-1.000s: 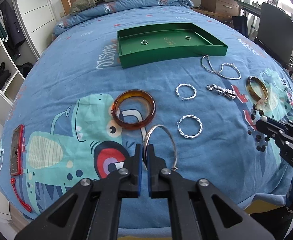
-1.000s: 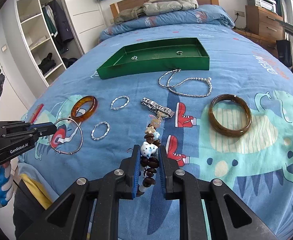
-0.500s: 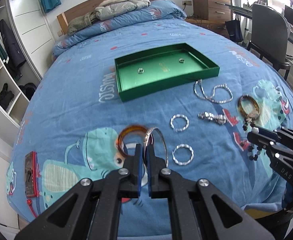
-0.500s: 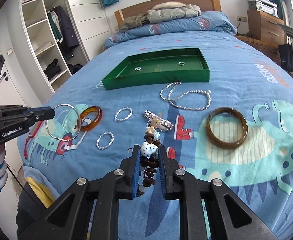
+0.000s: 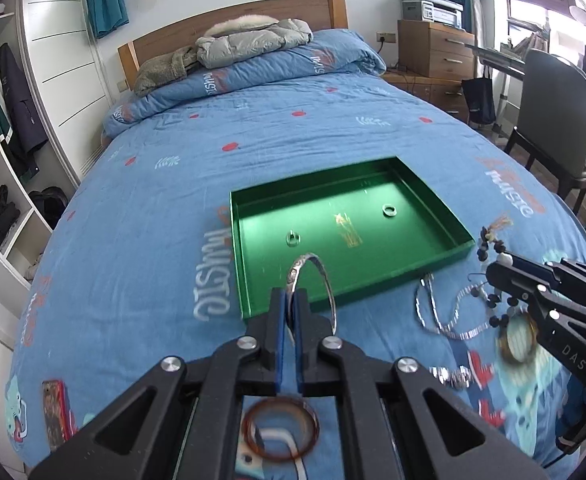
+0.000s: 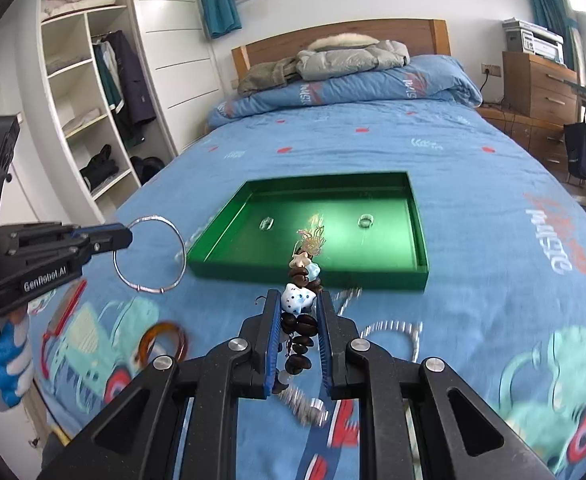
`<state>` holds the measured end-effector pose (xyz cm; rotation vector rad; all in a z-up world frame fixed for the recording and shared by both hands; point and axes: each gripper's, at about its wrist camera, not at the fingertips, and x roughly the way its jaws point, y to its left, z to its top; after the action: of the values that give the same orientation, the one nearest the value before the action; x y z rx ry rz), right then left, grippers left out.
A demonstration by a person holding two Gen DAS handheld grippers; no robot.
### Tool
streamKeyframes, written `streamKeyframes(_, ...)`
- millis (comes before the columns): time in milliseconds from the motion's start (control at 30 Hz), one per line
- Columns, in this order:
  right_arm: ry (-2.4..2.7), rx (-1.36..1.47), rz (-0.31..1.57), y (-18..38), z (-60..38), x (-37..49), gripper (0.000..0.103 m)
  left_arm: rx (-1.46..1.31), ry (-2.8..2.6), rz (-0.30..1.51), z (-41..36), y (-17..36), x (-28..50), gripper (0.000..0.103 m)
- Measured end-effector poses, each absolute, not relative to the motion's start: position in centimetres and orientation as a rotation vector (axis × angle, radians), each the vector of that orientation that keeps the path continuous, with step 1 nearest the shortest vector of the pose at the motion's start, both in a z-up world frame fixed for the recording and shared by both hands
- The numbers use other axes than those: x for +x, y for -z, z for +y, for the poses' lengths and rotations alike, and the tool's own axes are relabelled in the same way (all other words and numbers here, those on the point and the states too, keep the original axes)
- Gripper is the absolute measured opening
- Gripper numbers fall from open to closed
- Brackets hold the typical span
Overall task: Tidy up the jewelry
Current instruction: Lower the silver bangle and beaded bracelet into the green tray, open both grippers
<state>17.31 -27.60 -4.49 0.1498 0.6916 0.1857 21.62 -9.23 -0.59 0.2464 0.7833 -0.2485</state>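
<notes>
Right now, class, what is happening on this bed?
A person holds a gripper in each hand. The left gripper is shut on a thin silver bangle; the right gripper clamps a beaded bracelet. Both hang near the green tray, which holds two small rings. Other jewelry lies on the blue bedspread.

"GenRobot.AI" on left gripper (image 6: 123, 238), "DAS" on right gripper (image 5: 493, 272)
</notes>
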Motion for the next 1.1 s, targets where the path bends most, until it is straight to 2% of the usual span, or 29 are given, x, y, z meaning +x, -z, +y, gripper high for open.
streamKeyframes(433, -0.085, 0.125, 0.733, 7.0, -28.4, 28.6, 0.017, 0.103, 0.306, 0.854, -12.2, 4.5, 31.0, 0.003)
streamKeyframes(1100, -0.009, 0.094, 0.923, 13.5, -29.8, 30.5, 0.018, 0.056, 0.207, 1.013, -8.3, 12.5, 33.6, 0.003)
